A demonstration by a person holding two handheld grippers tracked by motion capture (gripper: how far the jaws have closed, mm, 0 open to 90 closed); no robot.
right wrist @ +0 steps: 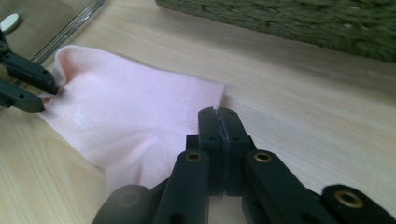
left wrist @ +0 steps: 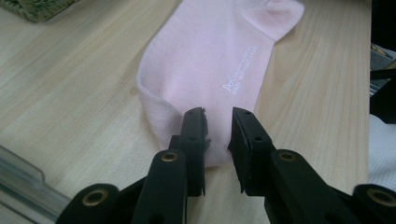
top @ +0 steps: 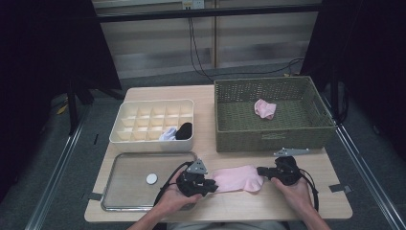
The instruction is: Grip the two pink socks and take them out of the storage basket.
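A pink sock (top: 237, 178) (left wrist: 210, 60) (right wrist: 130, 112) lies flat on the wooden table near its front edge, between my two grippers. My left gripper (top: 212, 184) (left wrist: 218, 112) is at the sock's left end. Its jaws stand a narrow gap apart with the sock's edge between them, and I see no pad pressing the fabric. The right gripper view also catches the left gripper (right wrist: 46, 95) at that end, where the sock's rim curls up. My right gripper (top: 261, 171) (right wrist: 218, 111) sits at the sock's right end, jaws pressed together; no fabric shows between them.
A green wicker basket (top: 273, 134) at the back right holds another pink sock (top: 265, 109). A white divided box (top: 143, 141) at the back left holds a white sock (top: 168, 134) and a black sock (top: 184, 130). A clear lid (top: 124, 191) with a white knob (top: 151, 178) lies front left.
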